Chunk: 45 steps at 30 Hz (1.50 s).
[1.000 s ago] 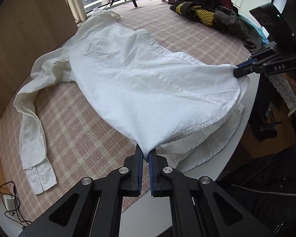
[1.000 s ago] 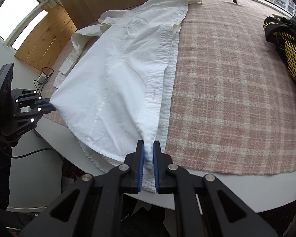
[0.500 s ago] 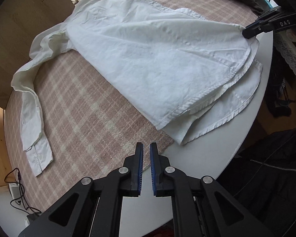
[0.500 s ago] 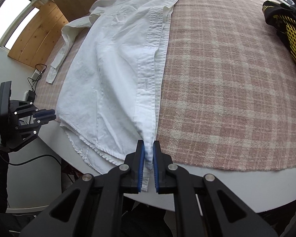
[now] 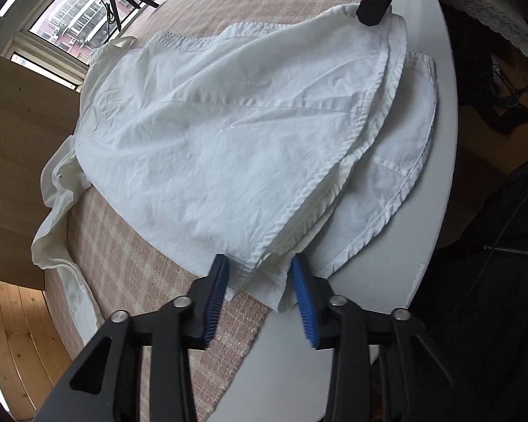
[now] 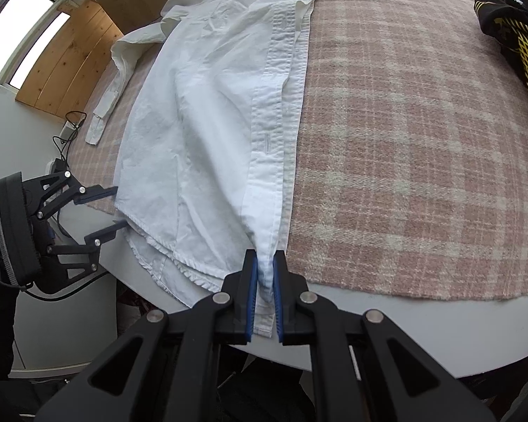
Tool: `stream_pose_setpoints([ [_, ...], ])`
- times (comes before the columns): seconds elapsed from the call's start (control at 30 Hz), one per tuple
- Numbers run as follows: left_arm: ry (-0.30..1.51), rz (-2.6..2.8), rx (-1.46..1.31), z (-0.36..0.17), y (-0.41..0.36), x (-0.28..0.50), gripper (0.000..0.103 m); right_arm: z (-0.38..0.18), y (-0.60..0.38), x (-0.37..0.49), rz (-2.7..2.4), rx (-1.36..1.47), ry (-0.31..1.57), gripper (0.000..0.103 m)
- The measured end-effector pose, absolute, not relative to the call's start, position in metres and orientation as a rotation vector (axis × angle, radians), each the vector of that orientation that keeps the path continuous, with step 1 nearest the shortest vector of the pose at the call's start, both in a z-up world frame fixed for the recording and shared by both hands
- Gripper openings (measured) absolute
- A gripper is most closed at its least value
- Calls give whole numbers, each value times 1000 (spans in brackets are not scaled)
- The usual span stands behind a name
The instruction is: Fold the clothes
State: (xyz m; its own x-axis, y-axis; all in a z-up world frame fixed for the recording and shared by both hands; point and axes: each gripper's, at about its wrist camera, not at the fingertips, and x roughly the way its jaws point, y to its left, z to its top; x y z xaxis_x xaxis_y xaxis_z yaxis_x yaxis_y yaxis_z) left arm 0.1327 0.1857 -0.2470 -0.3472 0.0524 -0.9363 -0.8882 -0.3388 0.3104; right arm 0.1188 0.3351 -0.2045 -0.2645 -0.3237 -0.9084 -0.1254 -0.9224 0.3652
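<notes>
Meanwhile, a white cotton button-up shirt (image 5: 228,133) lies spread face-down on a pink-and-cream plaid woollen cloth (image 6: 422,140) that covers most of a round white counter (image 5: 429,183), its hem toward the near rim and its collar toward twelve o'clock in both wrist views. The left tongs (image 5: 258,293) are opening, their blue ribbed pads standing on either side of the shirt's lower side corner without pressing on it. The right tongs (image 6: 264,277) sit nearly closed, pinching the bottom of the stitched button placket at the hem.

With one corner let go and the other pinched, any pull from the right could, by the look of it, drag the hem off line and skew the fold. The lower layers already fan out unevenly at five o'clock in the left view, so a careless regrasp might catch only the top layer. Part of the hem rests on bare, smooth counter, where the cloth may slide toward the edge.

The fabric looks thin, soft and finely creased, with rolled, double-stitched hems curving like a shirt tail. One long sleeve (image 6: 109,95) trails limp off toward ten o'clock in the right view. A black-and-yellow garment heap (image 6: 510,35) lies well apart at two o'clock.
</notes>
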Motion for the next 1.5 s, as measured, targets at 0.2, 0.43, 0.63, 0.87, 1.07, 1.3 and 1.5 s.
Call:
stream_pose_setpoints([
  [0.2,1035,1820,-1194,-219,175,120,2,-212,335,117,-2293,1833,-614,10],
  [0.43,982,1882,-1187,-197,156,130,2,-202,325,125,-2288,1743,-610,5],
  [0.63,920,1909,-1237,-201,140,141,2,-182,318,147,-2325,1650,-593,4],
  [0.87,931,1827,-1371,-247,137,139,0,-220,300,144,-2266,1789,-487,4],
  [1.07,956,1817,-1366,-216,141,144,5,-218,299,142,-2225,1874,-423,10],
  [1.3,835,1897,-1267,-138,164,142,7,-159,338,131,-2412,1683,-497,42],
  [1.5,722,1889,-1188,-149,235,118,13,-117,367,72,-2525,1555,-553,27],
])
